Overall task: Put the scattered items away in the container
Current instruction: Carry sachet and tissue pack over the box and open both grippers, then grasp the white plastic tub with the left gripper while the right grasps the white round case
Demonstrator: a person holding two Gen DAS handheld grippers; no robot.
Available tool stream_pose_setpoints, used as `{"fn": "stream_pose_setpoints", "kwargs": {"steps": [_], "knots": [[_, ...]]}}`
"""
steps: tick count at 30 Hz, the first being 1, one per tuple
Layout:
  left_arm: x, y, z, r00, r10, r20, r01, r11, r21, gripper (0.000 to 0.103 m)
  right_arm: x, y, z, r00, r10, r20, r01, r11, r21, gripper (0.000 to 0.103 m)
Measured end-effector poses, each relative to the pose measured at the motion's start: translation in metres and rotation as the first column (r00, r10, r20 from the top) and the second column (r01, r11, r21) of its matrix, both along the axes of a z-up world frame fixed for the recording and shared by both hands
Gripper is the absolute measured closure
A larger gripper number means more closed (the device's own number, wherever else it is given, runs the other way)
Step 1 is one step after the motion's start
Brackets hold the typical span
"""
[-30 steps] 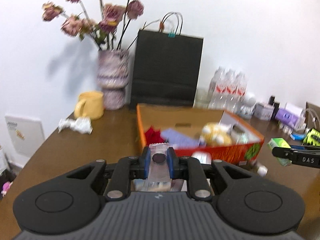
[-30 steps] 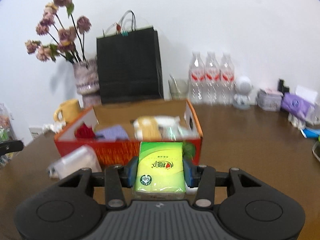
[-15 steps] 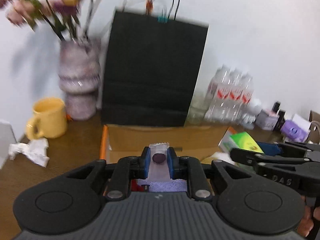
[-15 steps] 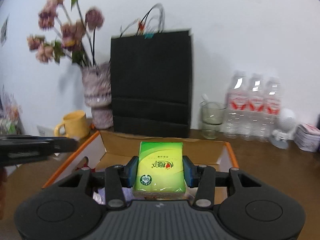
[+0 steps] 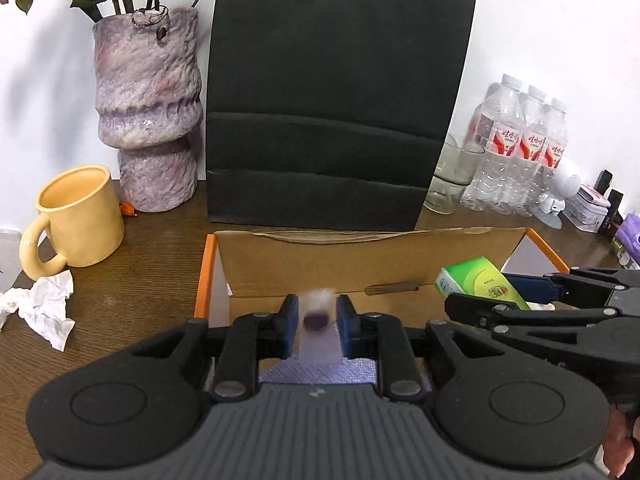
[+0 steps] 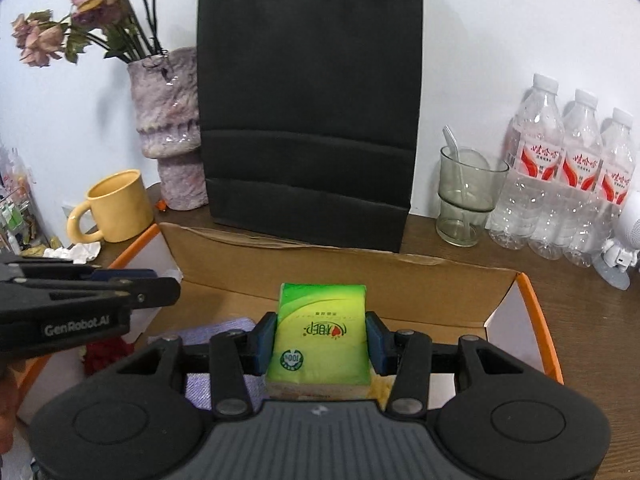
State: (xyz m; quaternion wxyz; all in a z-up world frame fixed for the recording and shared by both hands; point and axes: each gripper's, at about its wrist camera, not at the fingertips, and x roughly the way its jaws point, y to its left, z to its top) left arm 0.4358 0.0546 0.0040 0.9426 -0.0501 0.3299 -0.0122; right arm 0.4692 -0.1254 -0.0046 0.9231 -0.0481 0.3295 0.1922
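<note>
The orange cardboard box (image 5: 352, 258) lies open on the wooden table, in front of a black paper bag. My left gripper (image 5: 318, 320) is over the box; its jaws have parted and the clear packet with a dark spot (image 5: 318, 316) sits blurred between them, slipping down. My right gripper (image 6: 320, 332) is shut on a green tissue pack (image 6: 320, 332) and holds it above the box (image 6: 400, 280). It also shows in the left wrist view (image 5: 480, 284), at the right. A purple cloth (image 6: 224, 328) and something red (image 6: 104, 354) lie inside the box.
A yellow mug (image 5: 78, 216), crumpled paper (image 5: 44, 304) and a purple vase (image 5: 150, 108) stand left of the box. The black bag (image 5: 336, 96) stands behind it. A glass (image 6: 466, 196) and three water bottles (image 6: 572, 184) stand at the back right.
Both grippers have moved forward and now hover over the box. The left jaws have opened a little and the packet has gone blurred, dropping. The right still holds the tissue pack.
</note>
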Motion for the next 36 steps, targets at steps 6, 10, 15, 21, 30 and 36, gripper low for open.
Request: {"fn": "stream_pose_setpoints", "kwargs": {"steps": [6,10,15,21,30,36], "knots": [[-0.007,0.006,0.008,0.999,0.027,0.037,-0.028,1.0,0.014,0.0,0.005,-0.011,0.001,0.999,-0.05,0.008,0.05,0.999,-0.021,0.013],[-0.013,0.012,0.013,0.998,0.033,0.062,-0.033,0.999,-0.006,0.0,0.005,-0.023,0.007,0.999,-0.034,-0.018,0.034,0.999,0.015,0.001],[-0.015,0.016,0.014,0.997,0.061,0.055,-0.061,0.998,-0.011,0.0,0.001,-0.029,0.014,0.999,-0.038,0.0,0.038,0.999,-0.001,0.0],[-0.016,0.016,0.014,0.997,0.06,0.043,-0.06,0.998,-0.008,0.0,0.001,-0.029,0.015,0.999,-0.037,-0.011,0.037,0.999,-0.009,0.0],[-0.042,0.012,0.029,0.994,0.043,0.104,-0.039,0.999,-0.035,0.0,-0.016,-0.041,0.027,1.0,-0.022,0.014,0.021,0.999,0.029,0.0],[-0.105,0.005,0.043,0.976,-0.012,0.216,0.014,1.0,-0.01,0.0,-0.077,-0.071,0.047,0.993,0.008,0.117,-0.014,0.999,0.053,0.0]]}}
